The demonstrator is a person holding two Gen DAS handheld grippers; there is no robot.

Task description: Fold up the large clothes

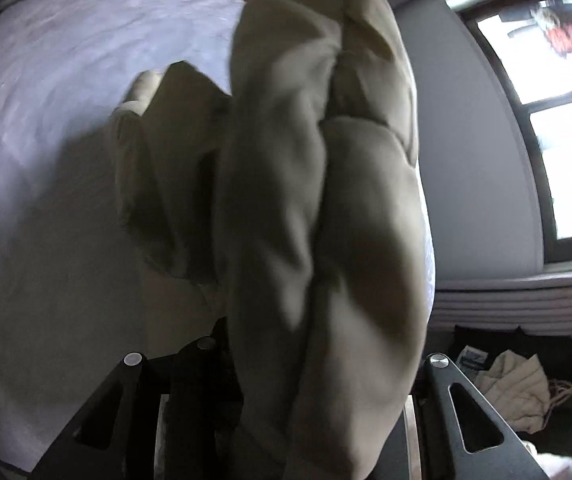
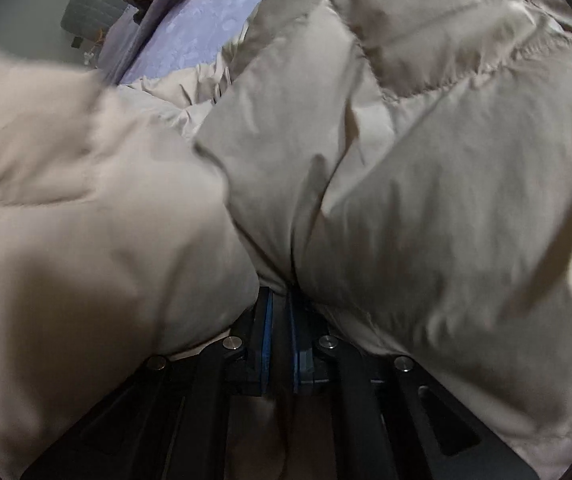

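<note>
- Beige quilted fabric fills both of my wrist views: it is a puffy down jacket [image 2: 406, 140], and it lies on and hangs above the lavender bed cover [image 1: 66, 100].
- On my right gripper [image 2: 280, 308] the blue-padded fingers [image 2: 267, 336] stand almost together, with only a slim gap, and a pinched fold of the jacket runs down between their tips. I read that as clamped on the jacket.
- Beyond that grip the jacket bulges out to both sides, one padded lobe to the left and a larger one to the right, so the gripper itself sits deep in the fabric.
- On my left gripper [image 1: 286, 400] the fingertips are buried under the cloth. The outer arms stand apart, and a thick bunch of jacket rises from between them, so I take it as closed on that thick bunch.
- In the left wrist view the jacket hangs as a long column, its long axis running from the gripper away toward the far edge of the bed cover, where its upper end meets a small heap of pale cloth.
- A second, shorter flap of the jacket droops beside that column, over the bed cover, and throws a shadow on it.
- On the side of the jacket away from the bed cover I see a grey wall with a bright window [image 1: 566, 120], and below it a dark floor patch with crumpled pale cloth [image 1: 518, 388].
</note>
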